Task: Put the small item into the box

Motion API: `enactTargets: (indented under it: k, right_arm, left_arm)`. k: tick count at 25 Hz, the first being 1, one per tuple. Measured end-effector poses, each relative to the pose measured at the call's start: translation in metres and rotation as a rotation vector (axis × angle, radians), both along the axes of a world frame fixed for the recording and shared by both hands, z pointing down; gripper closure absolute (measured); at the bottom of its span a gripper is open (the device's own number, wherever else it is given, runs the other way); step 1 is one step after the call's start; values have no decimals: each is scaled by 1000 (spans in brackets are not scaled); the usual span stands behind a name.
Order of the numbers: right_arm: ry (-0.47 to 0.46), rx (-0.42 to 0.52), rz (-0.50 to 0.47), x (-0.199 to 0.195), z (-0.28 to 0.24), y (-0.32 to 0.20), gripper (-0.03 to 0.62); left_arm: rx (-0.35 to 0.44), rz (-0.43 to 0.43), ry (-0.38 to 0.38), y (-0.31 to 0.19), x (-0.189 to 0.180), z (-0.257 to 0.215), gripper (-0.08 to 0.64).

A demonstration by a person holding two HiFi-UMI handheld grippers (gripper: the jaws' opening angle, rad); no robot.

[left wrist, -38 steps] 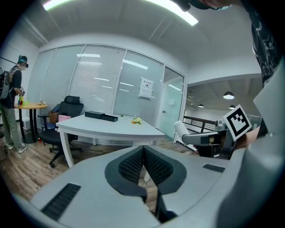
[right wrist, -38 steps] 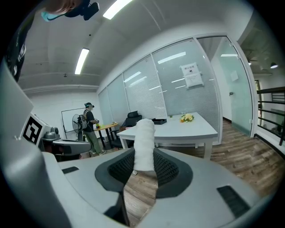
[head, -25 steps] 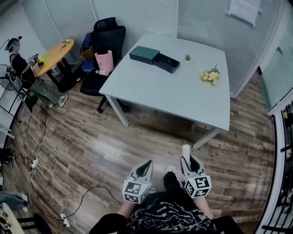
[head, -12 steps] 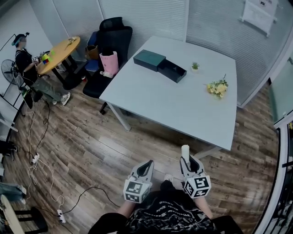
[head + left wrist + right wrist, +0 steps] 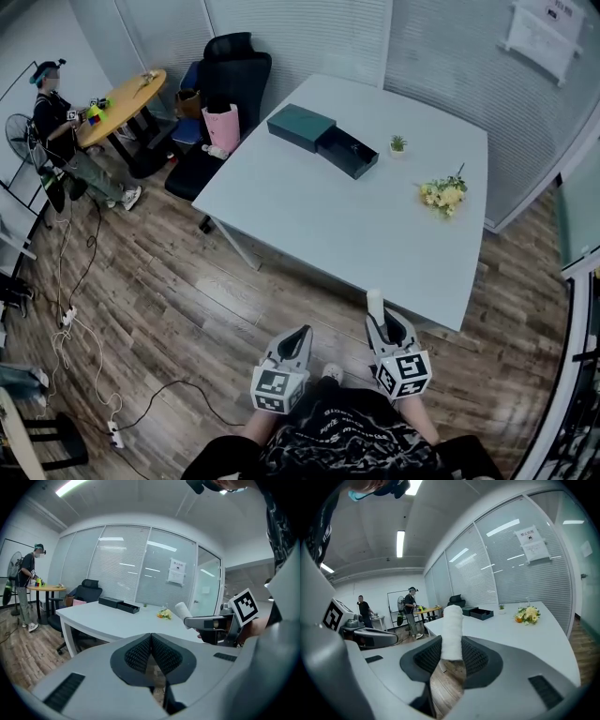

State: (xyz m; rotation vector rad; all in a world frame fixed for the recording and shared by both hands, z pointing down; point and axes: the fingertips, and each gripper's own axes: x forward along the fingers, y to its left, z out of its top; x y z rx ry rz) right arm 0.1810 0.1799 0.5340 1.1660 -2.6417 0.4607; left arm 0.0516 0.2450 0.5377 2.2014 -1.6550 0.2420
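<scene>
White roll looked soft, light and compressible. Right gripper fingers clamped its lower end, roll upright. Left gripper fingers pressed together, empty. Box sat well apart.

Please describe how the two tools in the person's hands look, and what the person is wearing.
Both the left tool and the right tool have light grey shells tapering to dark textured pads. Each carries a white cube with black square markers. The person wears a black shirt with a pale print.
</scene>
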Motion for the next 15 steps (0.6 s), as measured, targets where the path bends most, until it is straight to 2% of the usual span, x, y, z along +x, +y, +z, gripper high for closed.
enactTargets:
  k: [9, 15]
  right_arm:
    - [2, -22, -4, 2, 8, -22, 457]
    - [-6, -18, 40, -6, 12, -52, 457]
  left_arm:
    - [4, 33, 0, -33, 14, 2, 540]
    - [5, 89, -1, -68, 8, 8, 540]
